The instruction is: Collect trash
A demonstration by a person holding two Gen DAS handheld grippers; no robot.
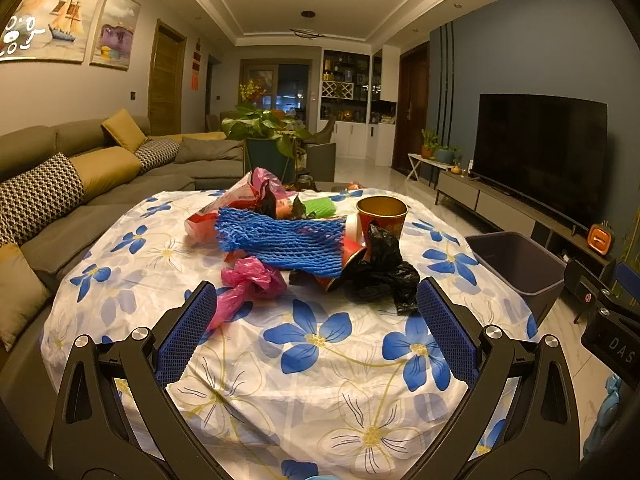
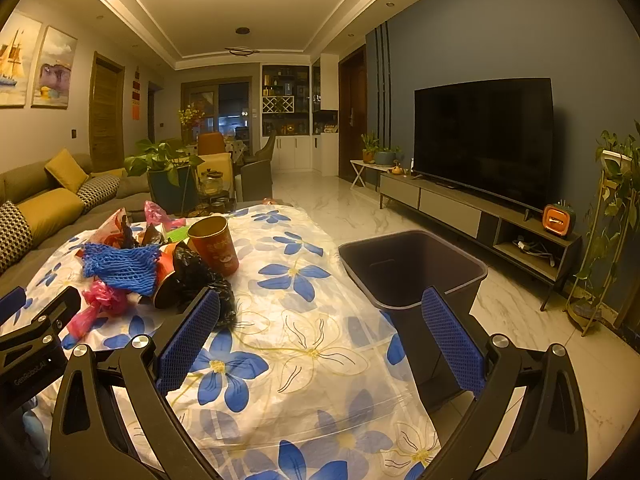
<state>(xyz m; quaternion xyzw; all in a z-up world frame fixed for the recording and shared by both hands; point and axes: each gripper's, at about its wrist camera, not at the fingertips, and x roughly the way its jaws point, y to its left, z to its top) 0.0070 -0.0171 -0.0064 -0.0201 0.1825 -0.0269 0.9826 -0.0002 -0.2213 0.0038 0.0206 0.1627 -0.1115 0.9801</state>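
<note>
I had both tools hovering over the near end of the table with the white cloth printed in blue flowers (image 1: 304, 364). My left gripper (image 1: 316, 300) stood with its blue-padded fingers spread wide and nothing between them, pointed at the heap of rubbish. My right gripper (image 2: 320, 308) was likewise wide apart and empty, aimed between the heap and the bin.

The trash lay bunched near the middle of the table. A blue foam mesh fruit sleeve (image 1: 282, 240) lay draped over the top of the heap. Just in front of it sat a crumpled pink plastic bag (image 1: 250, 282), and to its right a crumpled black plastic bag (image 1: 380, 270), which lay nearest my right tool's left finger. Behind the black bag stood an upright red paper cup with a gold lining (image 1: 382, 212), and a second red cup lay tipped on its side under the mesh.

The dark rectangular plastic waste bin (image 2: 416, 272) stood on the floor just beside the table's right edge, open-topped; I saw nothing inside it.
</note>
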